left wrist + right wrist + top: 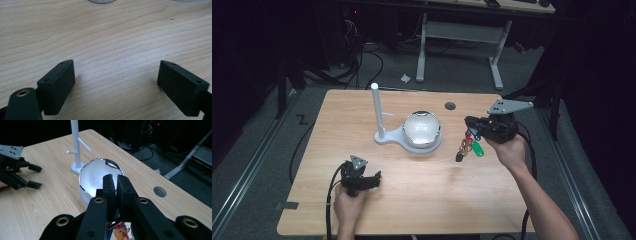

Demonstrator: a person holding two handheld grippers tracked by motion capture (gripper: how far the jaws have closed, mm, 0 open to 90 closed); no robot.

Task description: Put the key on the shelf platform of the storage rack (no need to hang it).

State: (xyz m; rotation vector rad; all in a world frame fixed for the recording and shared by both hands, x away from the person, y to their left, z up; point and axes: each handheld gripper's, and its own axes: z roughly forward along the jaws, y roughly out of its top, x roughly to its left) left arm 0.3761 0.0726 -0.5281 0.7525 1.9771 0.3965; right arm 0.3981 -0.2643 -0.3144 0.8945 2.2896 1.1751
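Key bunch (469, 147): several keys with coloured tags, green the plainest, hanging below the right gripper (472, 126), whose jaws are clenched on what looks like its ring; the grip point is partly hidden. It hangs above the table (422, 200) toward the right edge, long axis roughly vertical, tags pointing down. Stand (376, 112): white post with side pegs, beside a mirrored dome (422, 128), near the table's middle. Pegs bare, so hanging, if intended, remains undone. Left gripper (374, 180): released, jaws wide apart over bare wood near the front edge.
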